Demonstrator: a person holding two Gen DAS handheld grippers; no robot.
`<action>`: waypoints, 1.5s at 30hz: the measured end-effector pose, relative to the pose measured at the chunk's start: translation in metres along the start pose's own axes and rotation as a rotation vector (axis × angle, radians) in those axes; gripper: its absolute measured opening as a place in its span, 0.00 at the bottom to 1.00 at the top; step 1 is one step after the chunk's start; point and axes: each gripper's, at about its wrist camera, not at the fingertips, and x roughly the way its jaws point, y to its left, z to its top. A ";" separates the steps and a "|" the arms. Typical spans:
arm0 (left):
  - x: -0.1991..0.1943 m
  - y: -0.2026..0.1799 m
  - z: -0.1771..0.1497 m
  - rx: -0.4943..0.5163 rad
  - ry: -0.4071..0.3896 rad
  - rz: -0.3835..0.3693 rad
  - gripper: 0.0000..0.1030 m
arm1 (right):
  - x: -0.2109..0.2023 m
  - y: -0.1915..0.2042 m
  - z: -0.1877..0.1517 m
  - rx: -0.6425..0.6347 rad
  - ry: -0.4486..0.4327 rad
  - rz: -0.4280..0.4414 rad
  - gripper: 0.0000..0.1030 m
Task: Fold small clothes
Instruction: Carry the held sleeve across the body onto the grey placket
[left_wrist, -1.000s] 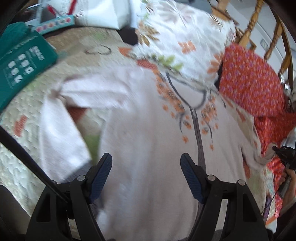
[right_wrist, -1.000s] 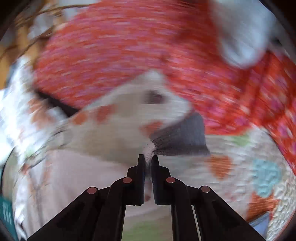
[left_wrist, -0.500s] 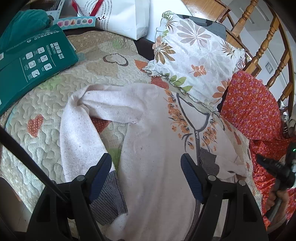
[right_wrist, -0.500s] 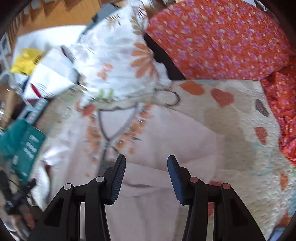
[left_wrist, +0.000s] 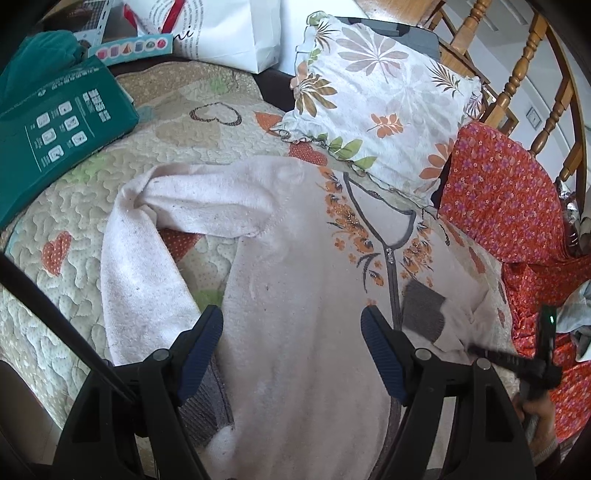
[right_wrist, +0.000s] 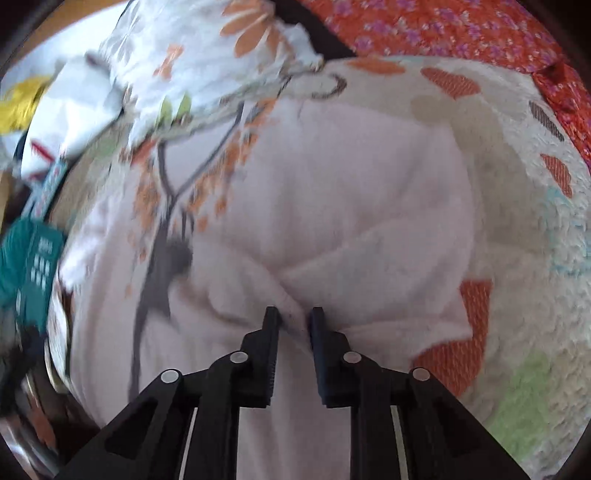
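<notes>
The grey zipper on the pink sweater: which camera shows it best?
The left wrist view: the zipper runs sharp and unobstructed down the sweater. The right wrist view shows it only as a blurred grey streak at the left.

Both wrist views close above the same cardigan (left_wrist: 295, 295), facing downward

Under the left gripper (left_wrist: 291, 354), with ribbed blue rubbery pads on matt black plastic, lies a fuzzy pale pink fleece sweater (left_wrist: 295, 258) with grey ribbed knit cuffs. Beneath it is a stitched, puckered cotton quilt (left_wrist: 74, 221). Ahead sit a soft printed cloth pillow (left_wrist: 380, 99) and glossy turned wood rails (left_wrist: 517, 77).
</notes>
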 end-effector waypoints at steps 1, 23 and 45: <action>0.000 -0.002 0.000 0.004 -0.001 0.000 0.74 | -0.001 -0.002 -0.010 -0.007 0.021 0.003 0.14; 0.000 0.000 -0.008 -0.013 0.017 -0.013 0.74 | -0.052 0.022 -0.061 -0.143 -0.068 0.032 0.31; 0.009 -0.009 -0.006 0.017 0.048 -0.024 0.74 | 0.057 0.140 0.013 -0.472 -0.072 -0.229 0.01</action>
